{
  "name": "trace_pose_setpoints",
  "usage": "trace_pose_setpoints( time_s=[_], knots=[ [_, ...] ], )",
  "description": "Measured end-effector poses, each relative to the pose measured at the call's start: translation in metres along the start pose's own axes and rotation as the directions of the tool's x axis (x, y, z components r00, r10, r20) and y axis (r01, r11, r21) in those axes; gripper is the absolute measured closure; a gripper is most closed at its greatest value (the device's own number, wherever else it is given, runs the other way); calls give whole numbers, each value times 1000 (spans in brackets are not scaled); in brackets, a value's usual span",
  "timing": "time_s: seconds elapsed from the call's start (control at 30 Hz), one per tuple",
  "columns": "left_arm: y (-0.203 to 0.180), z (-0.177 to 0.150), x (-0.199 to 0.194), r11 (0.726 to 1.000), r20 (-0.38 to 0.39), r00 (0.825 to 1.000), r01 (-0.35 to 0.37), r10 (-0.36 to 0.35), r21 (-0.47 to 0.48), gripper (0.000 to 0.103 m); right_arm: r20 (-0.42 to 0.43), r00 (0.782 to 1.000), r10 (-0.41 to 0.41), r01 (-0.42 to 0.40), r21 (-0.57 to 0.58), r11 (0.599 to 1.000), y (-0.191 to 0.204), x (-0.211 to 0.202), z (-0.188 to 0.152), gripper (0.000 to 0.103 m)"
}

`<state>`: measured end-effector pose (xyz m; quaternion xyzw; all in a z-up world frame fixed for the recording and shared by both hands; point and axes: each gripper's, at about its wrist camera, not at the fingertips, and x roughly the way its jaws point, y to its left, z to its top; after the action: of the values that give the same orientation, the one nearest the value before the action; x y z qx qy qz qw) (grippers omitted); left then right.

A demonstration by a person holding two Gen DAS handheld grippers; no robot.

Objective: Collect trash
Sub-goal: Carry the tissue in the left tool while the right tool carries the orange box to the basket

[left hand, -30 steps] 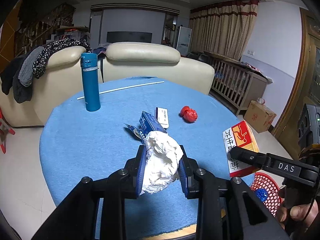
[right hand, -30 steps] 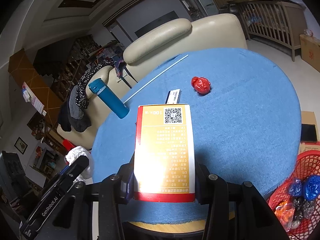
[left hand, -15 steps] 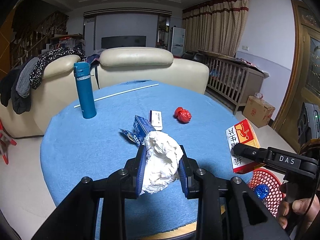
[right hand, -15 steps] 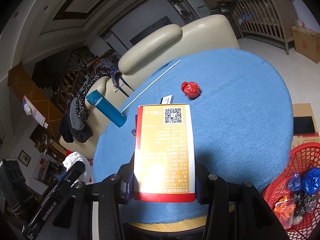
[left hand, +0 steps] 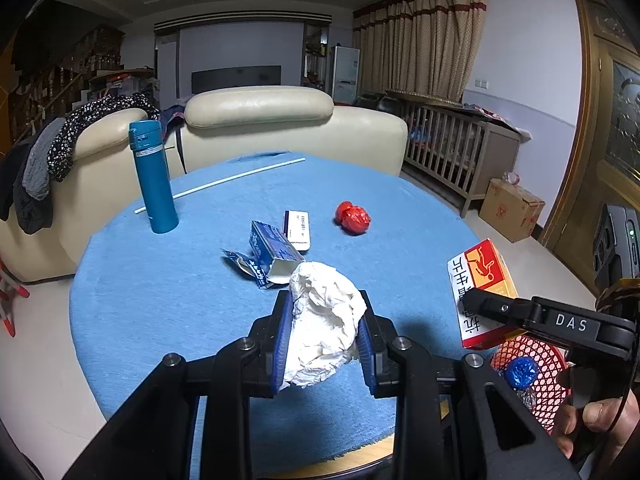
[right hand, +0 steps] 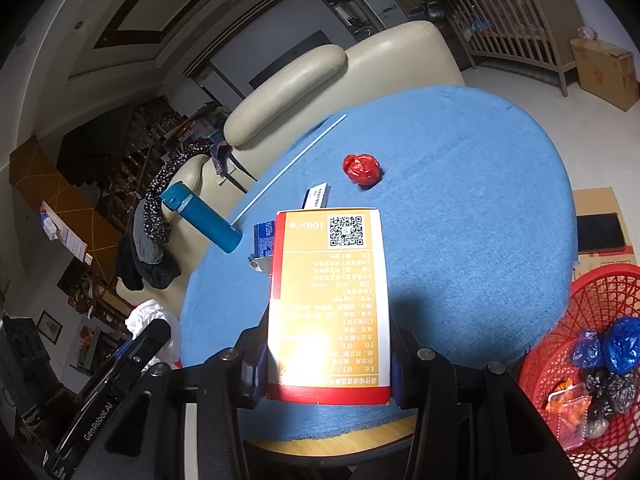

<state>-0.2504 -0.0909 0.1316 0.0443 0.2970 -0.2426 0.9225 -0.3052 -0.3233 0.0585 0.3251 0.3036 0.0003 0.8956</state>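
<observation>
My left gripper (left hand: 322,340) is shut on a crumpled white paper wad (left hand: 324,324), held above the near edge of the round blue table (left hand: 160,288). My right gripper (right hand: 328,360) is shut on an orange and red box (right hand: 330,304), also seen in the left wrist view (left hand: 480,288), near the table's right front edge. A red mesh basket (right hand: 576,320) with bagged trash stands on the floor at the right. On the table lie a red crumpled wad (left hand: 353,218), a torn blue carton (left hand: 270,252) and a small white box (left hand: 298,229).
A teal bottle (left hand: 154,178) stands at the table's far left beside a long white stick (left hand: 224,184). A cream sofa (left hand: 256,128) sits behind the table. A cardboard box (left hand: 512,210) and a wooden crib (left hand: 452,148) are at the right.
Both grippers have drawn back and up from the table with their loads still held. The table items look farther away and the red basket shows more in the right wrist view.
</observation>
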Motion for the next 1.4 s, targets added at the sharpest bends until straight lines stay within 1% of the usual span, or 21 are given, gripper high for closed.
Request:
trace_pose_setpoints(
  time_s=[0.17, 0.33, 0.43, 0.6, 0.83, 0.97, 1.03, 1.1, 1.23, 1.4],
  knots=[
    [-2, -4, 6, 1000, -15, 1000, -2, 2, 1, 71, -1, 1000, -2, 2, 16, 1000, -8, 0, -1, 55],
    [-1, -14, 20, 1000, -60, 998, -7, 7, -4, 71, -33, 999, -6, 7, 28, 1000, -17, 13, -7, 55],
    [2, -16, 22, 1000, -68, 998, -13, 12, -10, 71, -47, 999, -5, 7, 31, 999, -19, 20, -9, 55],
    [3, -13, 15, 1000, -49, 999, -17, 16, -14, 71, -37, 999, -5, 6, 26, 1000, -18, 17, -8, 55],
    [-1, -4, -4, 1000, 1, 1000, -6, 6, -4, 71, 17, 1000, -9, 8, 22, 1000, -17, -5, 0, 55],
    [3, 4, -17, 1000, 23, 1000, 3, -2, -28, 71, 37, 999, 3, -4, 27, 1000, -14, -16, 4, 55],
    [4, 9, -28, 1000, 55, 998, -9, 10, -19, 71, 60, 998, 9, -10, 14, 1000, -8, -24, 6, 55],
    [5, 11, -30, 1000, 66, 998, -18, 19, -20, 71, 73, 997, 4, -5, 3, 1000, -6, -28, 8, 55],
    [5, 4, -16, 999, 36, 999, -5, 6, -34, 71, 50, 999, -12, 11, 8, 1000, -12, -21, 1, 55],
    [-6, -3, -5, 1000, 4, 1000, 0, 0, 1, 71, 24, 999, -27, 26, 32, 999, -26, -14, -7, 55]
  ],
)
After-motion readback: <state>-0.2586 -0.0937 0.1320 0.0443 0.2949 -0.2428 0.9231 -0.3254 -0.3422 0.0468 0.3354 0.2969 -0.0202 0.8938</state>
